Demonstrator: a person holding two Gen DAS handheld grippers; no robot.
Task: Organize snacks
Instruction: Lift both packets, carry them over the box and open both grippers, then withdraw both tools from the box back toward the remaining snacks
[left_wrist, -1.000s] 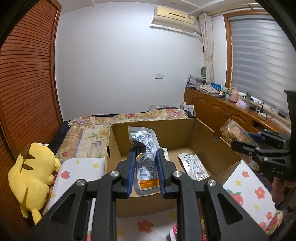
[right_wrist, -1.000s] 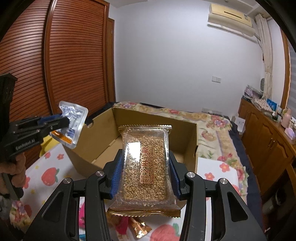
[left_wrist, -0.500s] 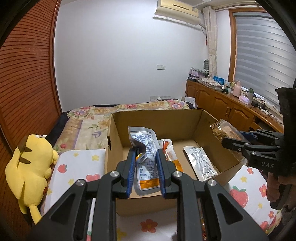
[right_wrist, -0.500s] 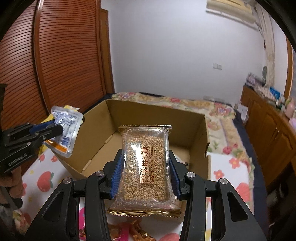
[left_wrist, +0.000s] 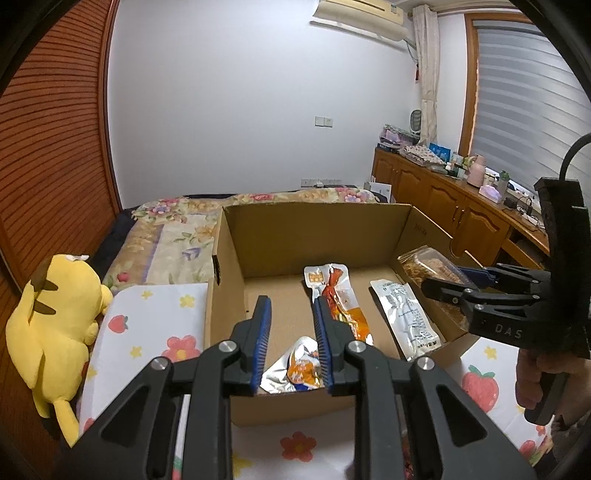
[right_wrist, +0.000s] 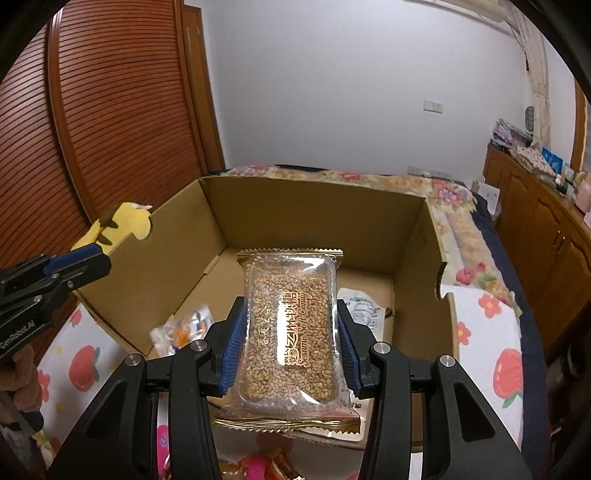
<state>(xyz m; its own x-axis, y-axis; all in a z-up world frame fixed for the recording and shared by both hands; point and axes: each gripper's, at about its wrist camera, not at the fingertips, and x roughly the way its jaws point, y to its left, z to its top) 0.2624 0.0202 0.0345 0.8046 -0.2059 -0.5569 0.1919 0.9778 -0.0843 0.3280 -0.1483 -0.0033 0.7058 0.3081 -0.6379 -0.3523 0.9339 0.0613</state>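
An open cardboard box (left_wrist: 314, 229) stands on the bed. My left gripper (left_wrist: 291, 336) is open and empty above the box's near side. Below it a silver and orange snack pouch (left_wrist: 295, 373) lies on the box floor; it also shows in the right wrist view (right_wrist: 183, 330). An orange snack packet (left_wrist: 340, 302) and a white packet (left_wrist: 406, 317) lie further right in the box. My right gripper (right_wrist: 290, 347) is shut on a clear sesame candy pack (right_wrist: 291, 325), held over the box's right wall (left_wrist: 428, 266).
A yellow plush toy (left_wrist: 51, 325) lies left of the box. A white cloth with strawberries and flowers (left_wrist: 155, 325) covers the bed around the box. Loose wrapped snacks (right_wrist: 266, 465) lie below my right gripper. Wooden cabinets (left_wrist: 461, 218) line the right wall.
My left gripper has opened and let go of the silver and orange pouch, which now lies in the box. My right gripper has moved further over the box with the sesame pack.
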